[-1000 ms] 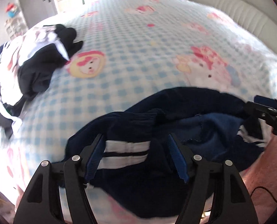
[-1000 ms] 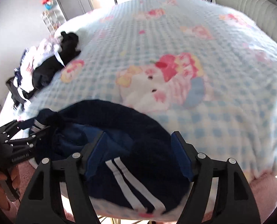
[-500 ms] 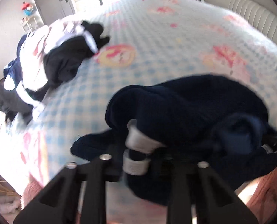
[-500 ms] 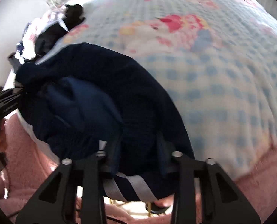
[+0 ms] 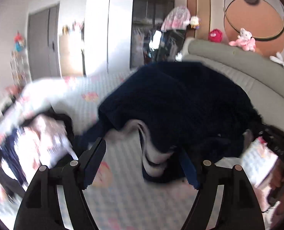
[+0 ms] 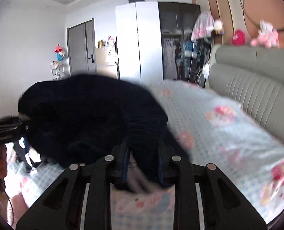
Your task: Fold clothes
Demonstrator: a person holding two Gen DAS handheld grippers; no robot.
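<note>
Lifting a dark navy knit garment with white stripes [image 5: 180, 105] up off the bed is the step in hand, so that I can shake it out before laying it flat to fold. It hangs in the air just ahead of both my tools, bunched and blurred, above the pale blue checked bedspread with pink cartoon prints [image 6: 228, 126].

My right gripper [image 6: 142, 164] is clenched on a thick fold of the navy fabric; the cloth fills the narrow gap between its blue pads [image 6: 125, 161] and spills forward and to the left of them.

My left gripper [image 5: 142, 164] has its jaws opening wide. A striped cuff or hem droops between them, lying against the right-hand finger [image 5: 189, 169], but the left-hand finger stands clear of it, so I judge this tool has let go, or nearly so.

A pile of other clothes, white, pink and dark [image 5: 36, 143], lies to the left of my left gripper on the bedspread.

Next, I judge, the left tool needs a fresh hold on an edge or corner, so that the two tools can spread the garment out level.
</note>
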